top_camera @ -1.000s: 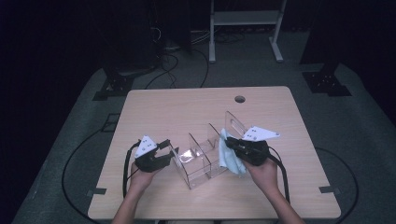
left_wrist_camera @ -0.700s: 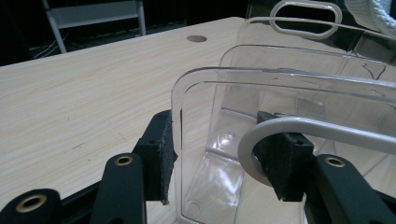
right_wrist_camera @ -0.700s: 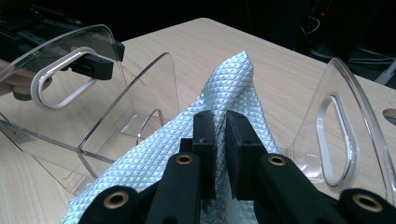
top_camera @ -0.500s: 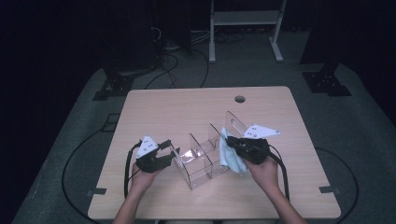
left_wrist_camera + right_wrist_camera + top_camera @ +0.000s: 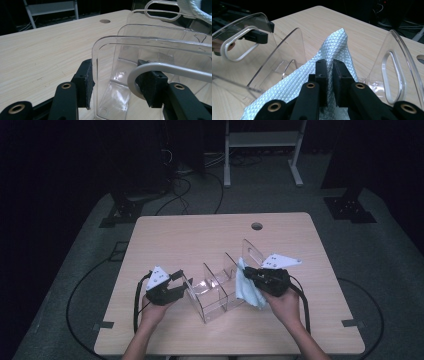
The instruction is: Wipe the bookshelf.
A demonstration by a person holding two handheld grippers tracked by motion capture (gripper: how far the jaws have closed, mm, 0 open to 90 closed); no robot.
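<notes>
A clear plastic organizer [image 5: 215, 295] with upright divider walls stands on the wooden table [image 5: 200, 240], near its front. My left gripper [image 5: 182, 282] is shut on its left end wall; in the left gripper view the pads [image 5: 85, 82] press the strip of organizer wall [image 5: 150, 50] beside the white-rimmed handle cutout. My right gripper [image 5: 245, 272] is shut on a light blue textured cloth [image 5: 247, 290] at the organizer's right side. In the right gripper view the cloth [image 5: 337, 42] rises past the closed pads [image 5: 322, 75] between two clear walls [image 5: 287, 47].
A round cable hole [image 5: 257, 226] lies near the table's far edge. A white metal frame [image 5: 260, 140] stands on the floor beyond the table. Black cables [image 5: 75, 295] trail over the grey mat on the left.
</notes>
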